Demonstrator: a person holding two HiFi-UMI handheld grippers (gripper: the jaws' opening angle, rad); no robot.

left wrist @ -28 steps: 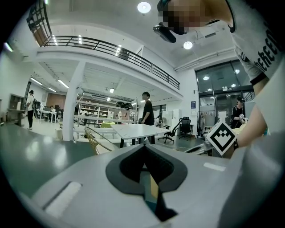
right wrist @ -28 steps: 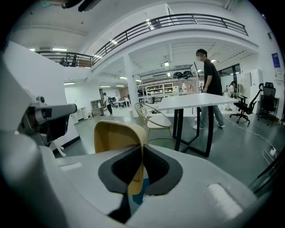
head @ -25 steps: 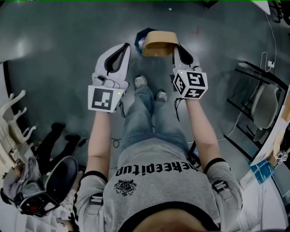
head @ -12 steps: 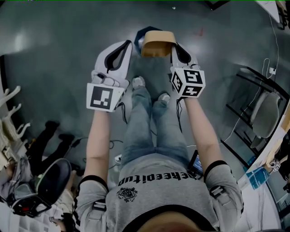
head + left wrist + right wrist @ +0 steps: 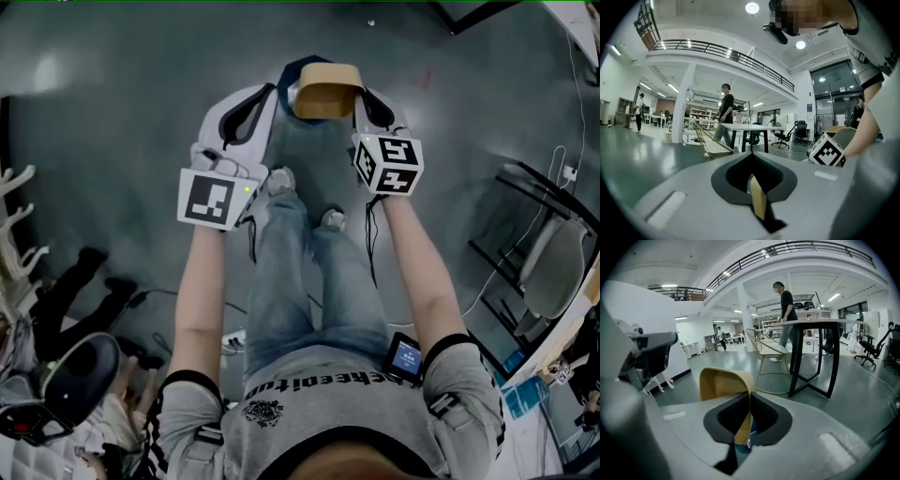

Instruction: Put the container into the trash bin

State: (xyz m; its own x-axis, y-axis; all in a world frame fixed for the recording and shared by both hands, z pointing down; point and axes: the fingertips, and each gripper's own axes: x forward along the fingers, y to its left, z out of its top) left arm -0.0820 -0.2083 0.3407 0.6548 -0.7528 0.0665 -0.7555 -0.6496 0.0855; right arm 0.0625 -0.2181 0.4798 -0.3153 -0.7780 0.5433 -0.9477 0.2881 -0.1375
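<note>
Glossy grey floor (image 5: pixel 112 112), curved tan container (image 5: pixel 326 89)

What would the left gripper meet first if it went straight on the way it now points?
Bare floor lies ahead of the left gripper; first obstacle is probably the white table, though the wire chair beside it may be nearer.

I see a tan container (image 5: pixel 326 92); same tan on the strip (image 5: pixel 758 202) in the left gripper (image 5: pixel 270 90). Left and right gripper (image 5: pixel 359 92) are light grey with black pads. Marker cubes (image 5: pixel 214 199) have black-and-white squares. Floor (image 5: pixel 112 112) dark grey-green, jeans (image 5: pixel 295 272) blue, shirt (image 5: pixel 328 403) grey with black print.
</note>
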